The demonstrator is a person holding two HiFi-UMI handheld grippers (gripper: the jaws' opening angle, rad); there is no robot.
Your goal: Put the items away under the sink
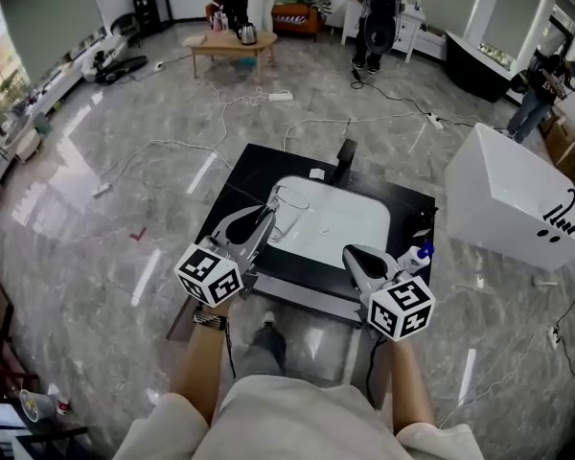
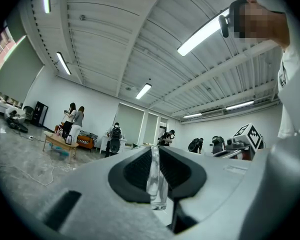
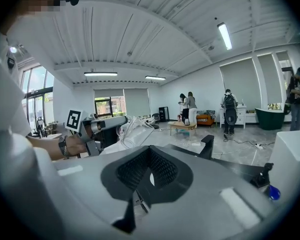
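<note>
A clear drinking glass point(image 1: 287, 211) hangs tilted over the left side of the white sink basin point(image 1: 355, 220). My left gripper point(image 1: 266, 218) is shut on its rim wall, and in the left gripper view the glass wall point(image 2: 157, 181) is pinched between the two dark pads. My right gripper point(image 1: 356, 255) hovers over the basin's front right edge, shut, with nothing between its pads point(image 3: 140, 171). In the right gripper view the glass point(image 3: 134, 132) shows at the left, held up by the left gripper point(image 3: 101, 125). A small bottle with a blue cap point(image 1: 421, 254) stands on the counter's right side.
The sink sits in a black counter point(image 1: 254, 171) with a black faucet point(image 1: 346, 157) at the back. A large white box point(image 1: 513, 202) stands to the right. Cables point(image 1: 359, 118) run over the grey floor, and several people stand at the far end by a low table point(image 1: 228, 43).
</note>
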